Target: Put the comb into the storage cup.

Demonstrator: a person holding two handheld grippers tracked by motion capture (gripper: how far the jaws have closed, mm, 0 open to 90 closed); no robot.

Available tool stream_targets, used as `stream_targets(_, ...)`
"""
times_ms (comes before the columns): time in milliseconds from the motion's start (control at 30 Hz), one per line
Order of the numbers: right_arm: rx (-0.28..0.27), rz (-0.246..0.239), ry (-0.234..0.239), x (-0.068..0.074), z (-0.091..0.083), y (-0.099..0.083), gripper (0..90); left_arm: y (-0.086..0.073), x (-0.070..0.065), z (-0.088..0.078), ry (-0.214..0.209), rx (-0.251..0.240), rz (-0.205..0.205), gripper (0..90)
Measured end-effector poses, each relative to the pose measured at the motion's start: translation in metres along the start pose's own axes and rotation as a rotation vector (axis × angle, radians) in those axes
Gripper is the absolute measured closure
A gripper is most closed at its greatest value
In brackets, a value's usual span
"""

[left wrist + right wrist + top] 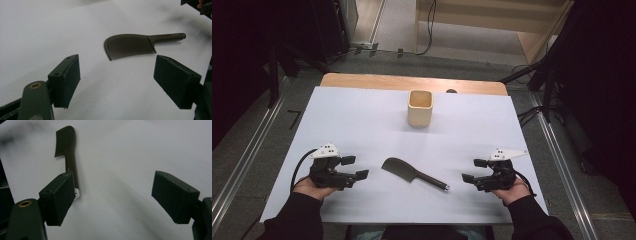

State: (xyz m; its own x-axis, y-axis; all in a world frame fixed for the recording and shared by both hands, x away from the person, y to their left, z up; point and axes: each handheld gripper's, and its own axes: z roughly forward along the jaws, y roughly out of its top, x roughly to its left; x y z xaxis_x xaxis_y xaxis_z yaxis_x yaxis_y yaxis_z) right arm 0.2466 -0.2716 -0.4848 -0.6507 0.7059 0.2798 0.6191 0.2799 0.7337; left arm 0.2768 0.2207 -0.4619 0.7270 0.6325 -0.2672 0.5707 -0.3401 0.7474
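Two hand-held grippers flank a dark comb (404,171) lying flat on the white worktop (362,115), and both stand with jaws wide apart, holding nothing. Your left hand-held gripper (354,168) sits at the comb's nine o'clock, your right hand-held gripper (474,170) at its three o'clock, each near it but not touching. A cream square cup (420,107) stands upright well apart, at twelve o'clock from the comb.

From the left gripper view, the comb (130,46) shows its fine teeth pointing back toward you, with a curved spine and a slim round handle running away to the side. From the right gripper view, the handle's pale end cap (77,192) lies just beside one jaw.

Judged from these pictures, the comb looks light, thin and fairly stiff, probably hard plastic, with a smooth surface that may slip. Its teeth look the frailest part and give poor purchase. You would do best to take the handle, across its width, near where it meets the spine; lying so flat, it may need a low, angled approach to get a jaw under it.
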Motion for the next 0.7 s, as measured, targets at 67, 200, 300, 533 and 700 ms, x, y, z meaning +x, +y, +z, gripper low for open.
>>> stream_targets(67,-0.005,-0.005,-0.006,-0.001,0.001,0.001,17.0,0.000,0.000,0.000,-0.001,0.000,-0.001,22.0)
stream_targets(200,-0.016,0.009,-0.019,-0.001,0.004,0.003,16.9,0.000,0.000,0.000,0.001,-0.001,-0.001,22.0)
stream_targets(300,-0.018,0.001,-0.018,0.000,0.006,0.005,16.9,0.000,0.001,0.000,-0.001,0.000,-0.002,22.0)
stream_targets(533,-0.024,-0.001,0.006,0.004,0.013,0.012,16.6,0.000,0.001,0.000,-0.001,0.001,-0.003,22.0)
stream_targets(700,-0.021,-0.020,0.023,0.007,0.019,0.017,16.6,0.000,0.001,0.000,-0.002,0.000,-0.002,22.0)
